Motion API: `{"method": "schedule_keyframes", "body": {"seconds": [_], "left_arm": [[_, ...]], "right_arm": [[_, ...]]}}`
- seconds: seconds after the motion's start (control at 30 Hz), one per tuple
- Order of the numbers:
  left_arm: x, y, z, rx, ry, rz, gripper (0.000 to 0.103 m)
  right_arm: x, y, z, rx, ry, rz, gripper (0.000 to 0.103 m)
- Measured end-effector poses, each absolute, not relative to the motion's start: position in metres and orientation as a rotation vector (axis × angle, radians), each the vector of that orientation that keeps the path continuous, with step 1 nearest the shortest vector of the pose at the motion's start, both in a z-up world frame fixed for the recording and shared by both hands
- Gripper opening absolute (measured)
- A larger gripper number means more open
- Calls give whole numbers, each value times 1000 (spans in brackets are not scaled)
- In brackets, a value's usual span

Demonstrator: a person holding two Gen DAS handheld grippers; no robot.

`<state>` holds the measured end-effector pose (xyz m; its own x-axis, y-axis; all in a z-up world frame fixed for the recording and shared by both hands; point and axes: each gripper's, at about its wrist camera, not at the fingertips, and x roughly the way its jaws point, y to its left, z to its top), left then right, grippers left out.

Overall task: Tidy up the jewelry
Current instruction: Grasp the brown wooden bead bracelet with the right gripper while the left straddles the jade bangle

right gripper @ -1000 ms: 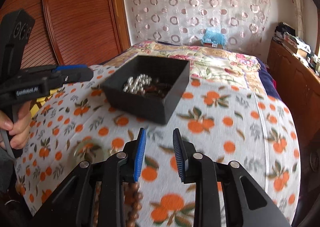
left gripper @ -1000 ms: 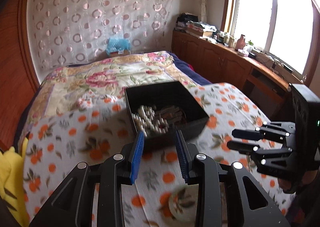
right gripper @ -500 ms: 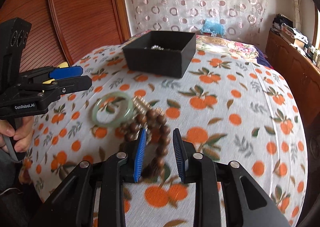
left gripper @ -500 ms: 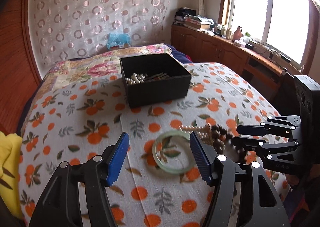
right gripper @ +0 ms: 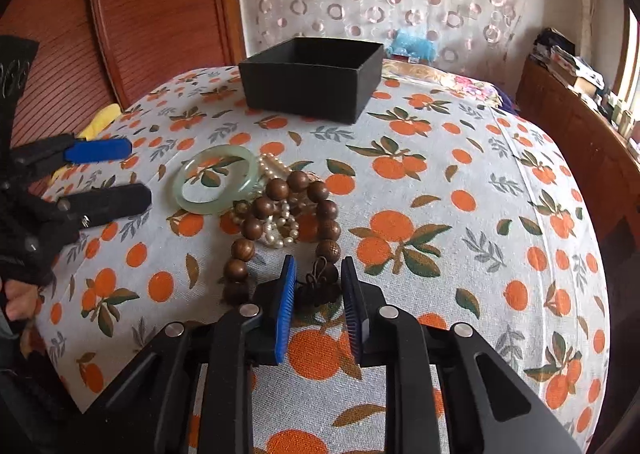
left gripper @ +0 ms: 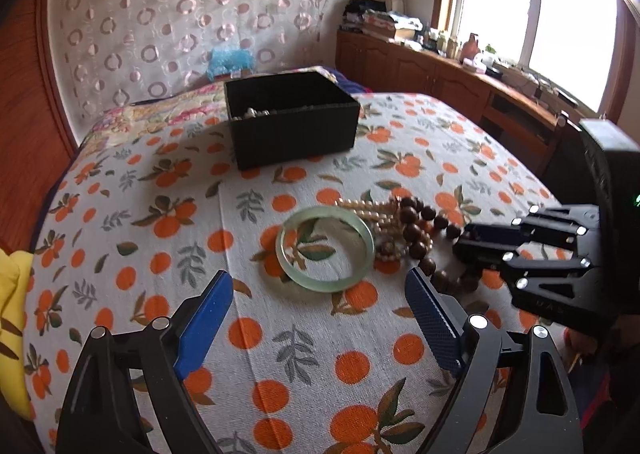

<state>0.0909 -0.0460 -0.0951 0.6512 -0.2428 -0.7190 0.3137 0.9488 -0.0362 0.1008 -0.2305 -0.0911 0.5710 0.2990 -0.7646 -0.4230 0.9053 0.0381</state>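
Now the left gripper [left gripper: 318,304] hovers with fingers spread wide, near the flat-lying bangle [left gripper: 325,248]. Right gripper [right gripper: 318,286], fingers released, straddles the wooden beads' [right gripper: 294,210] tassel; that strand runs near to far toward the box [right gripper: 312,80].

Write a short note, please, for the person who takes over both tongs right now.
Left tongs: open, empty, just short of the jade bangle.
Right tongs: open around the knot of the wooden bead bracelet, not closed.
Pearl strand lies tangled with the bracelet on the tablecloth.
Done: some pearls already in the black box.
Left: bangle, bracelet and pearl strand into the box.
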Motion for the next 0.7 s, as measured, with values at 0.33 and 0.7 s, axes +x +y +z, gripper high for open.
{"method": "schedule_keyframes", "body": {"seconds": [0.33, 0.7], "left_arm": [[117, -67, -111, 197, 877, -326, 84], [140, -71, -120, 184, 917, -298, 84]], "right_arm": [[100, -232, -94, -171, 840, 404, 26], [98, -232, -94, -169, 837, 408, 26]]}}
